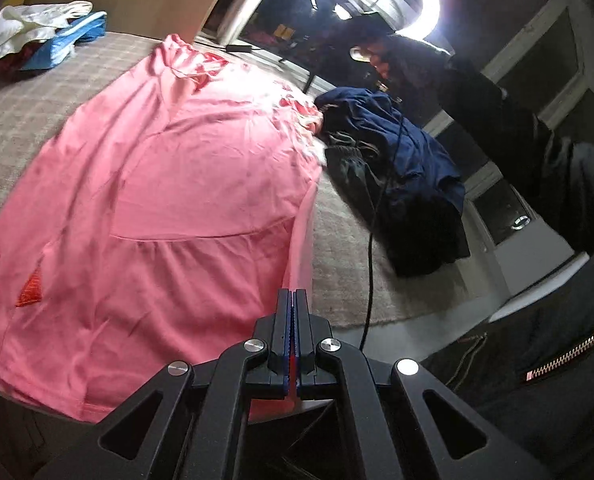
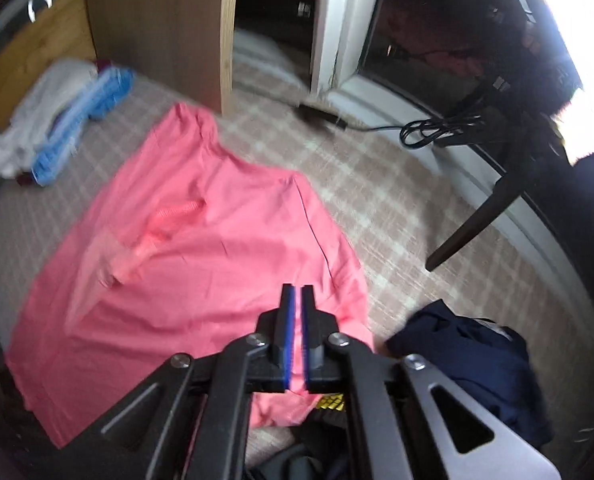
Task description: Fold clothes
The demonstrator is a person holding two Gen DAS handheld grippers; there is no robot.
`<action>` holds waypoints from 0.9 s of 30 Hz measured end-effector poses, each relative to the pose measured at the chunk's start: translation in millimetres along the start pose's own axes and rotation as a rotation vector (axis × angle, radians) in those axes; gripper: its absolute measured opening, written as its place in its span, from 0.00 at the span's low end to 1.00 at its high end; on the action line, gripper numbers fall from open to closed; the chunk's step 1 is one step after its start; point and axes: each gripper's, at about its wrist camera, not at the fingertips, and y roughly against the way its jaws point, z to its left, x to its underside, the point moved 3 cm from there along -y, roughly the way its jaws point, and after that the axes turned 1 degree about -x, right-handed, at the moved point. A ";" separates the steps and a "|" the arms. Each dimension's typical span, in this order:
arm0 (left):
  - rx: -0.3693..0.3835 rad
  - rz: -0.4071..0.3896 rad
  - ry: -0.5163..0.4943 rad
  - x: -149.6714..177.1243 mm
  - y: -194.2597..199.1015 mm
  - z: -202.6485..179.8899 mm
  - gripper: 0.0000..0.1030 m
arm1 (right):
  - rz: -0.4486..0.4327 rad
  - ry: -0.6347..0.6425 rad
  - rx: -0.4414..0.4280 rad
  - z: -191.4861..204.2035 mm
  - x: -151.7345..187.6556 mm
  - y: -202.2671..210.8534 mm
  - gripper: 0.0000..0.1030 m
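Across the checked beige carpet point(image 1: 37, 92) a pink shirt point(image 1: 169, 208) lies spread flat, filling the middle of both wrist views. At 6 o'clock in the left wrist view the left tool point(image 1: 293, 296) has its blue-padded fingers pressed nearly together on a fold of the pink shirt, a strip of pink cloth rising taut from the shirt's right edge into the narrow gap. At 6 o'clock in the right wrist view the right tool point(image 2: 296, 292) is likewise pinched on the pink shirt point(image 2: 201, 248), pink fabric showing between its blue pads along their whole length. A heap of navy clothing point(image 1: 401, 152) sits on the carpet at 3 o'clock of the shirt in the left view, just beside its edge; in the right view the same navy heap point(image 2: 473, 356) lies at 4 o'clock. A pile of white and blue clothes point(image 1: 45, 36) rests at 10 o'clock, well apart from the shirt, beside a wooden cupboard point(image 2: 157, 20). A ring light point(image 1: 401, 4) glares at 1 o'clock above a person in dark clothing point(image 1: 477, 92).
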 end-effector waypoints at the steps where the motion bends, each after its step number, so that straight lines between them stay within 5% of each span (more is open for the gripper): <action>1: 0.002 0.004 -0.004 0.5 -0.9 -0.5 0.00 | 0.026 0.009 0.029 -4.0 2.3 -7.6 0.23; 3: 0.006 0.011 -0.013 1.5 -2.7 -1.6 0.00 | 0.079 0.028 0.088 -11.9 6.8 -22.8 0.28; 7: 0.014 0.026 -0.031 3.6 -6.4 -3.8 0.00 | 0.155 -0.007 0.072 -31.9 31.1 -58.2 0.29; 11: 0.000 0.062 -0.057 1.1 -12.9 -4.7 0.00 | 0.157 -0.012 0.086 -39.8 41.3 -73.3 0.54; 13: 0.003 0.077 -0.078 0.8 -14.9 -7.5 0.00 | 0.154 -0.020 0.076 -42.4 45.2 -76.1 0.54; 14: 0.005 0.079 -0.086 0.6 -15.5 -8.6 0.00 | 0.159 -0.022 0.061 -42.0 46.8 -75.1 0.47; 16: 0.020 0.082 -0.094 0.7 -17.2 -10.7 0.00 | 0.171 -0.026 0.027 -40.4 49.1 -72.1 0.02; 19: 0.021 0.068 -0.091 -1.4 -16.9 -11.2 0.00 | 0.170 -0.046 -0.027 -39.5 49.4 -64.1 0.03; 27: -0.070 -0.032 0.028 0.2 20.9 20.8 0.00 | -0.021 -0.129 -0.209 -17.2 -1.6 3.3 0.03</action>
